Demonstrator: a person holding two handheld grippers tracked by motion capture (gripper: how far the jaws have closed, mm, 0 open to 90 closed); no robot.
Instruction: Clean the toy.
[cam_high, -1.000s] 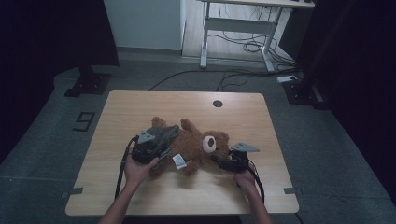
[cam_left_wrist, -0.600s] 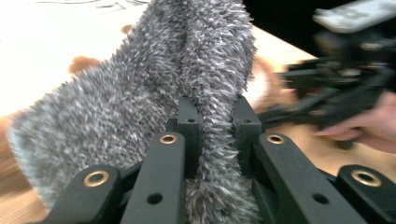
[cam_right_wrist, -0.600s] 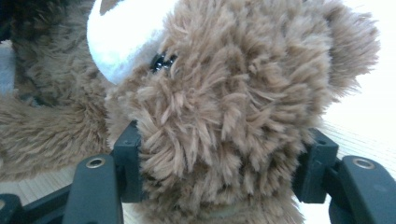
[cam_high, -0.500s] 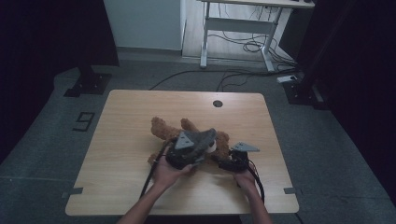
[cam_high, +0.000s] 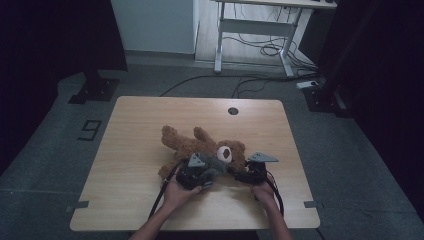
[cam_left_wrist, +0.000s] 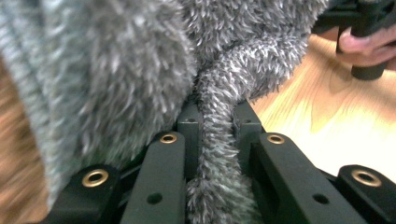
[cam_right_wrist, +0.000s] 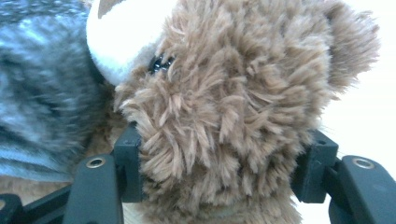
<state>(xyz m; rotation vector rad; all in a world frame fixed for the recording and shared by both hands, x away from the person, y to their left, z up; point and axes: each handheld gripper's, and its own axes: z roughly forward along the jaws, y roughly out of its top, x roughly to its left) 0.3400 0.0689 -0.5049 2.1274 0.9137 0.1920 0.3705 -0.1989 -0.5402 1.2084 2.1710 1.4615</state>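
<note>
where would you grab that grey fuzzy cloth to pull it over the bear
Grip the grey cloth at a bunched edge, where the fabric gathers into a narrow fold that fits between two jaws. The left gripper is shut on such a fold, coming in from the person's side of the teddy bear. The right gripper clamps the bear's head, probably steadying it.

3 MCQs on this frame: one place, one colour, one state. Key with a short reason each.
1. Where does the teddy bear lie?
A. on the wooden table
B. on the floor
C. on a chair

2. What colour is the fuzzy cloth in the left gripper?
A. red
B. grey
C. yellow

3. What is the right gripper doing?
A. hanging open
B. clamping the bear's head
C. lying on the table

Key: A, the bear rests on the tabletop; B, grey pile between the jaws; B, both jaws press into the brown fur.
</note>
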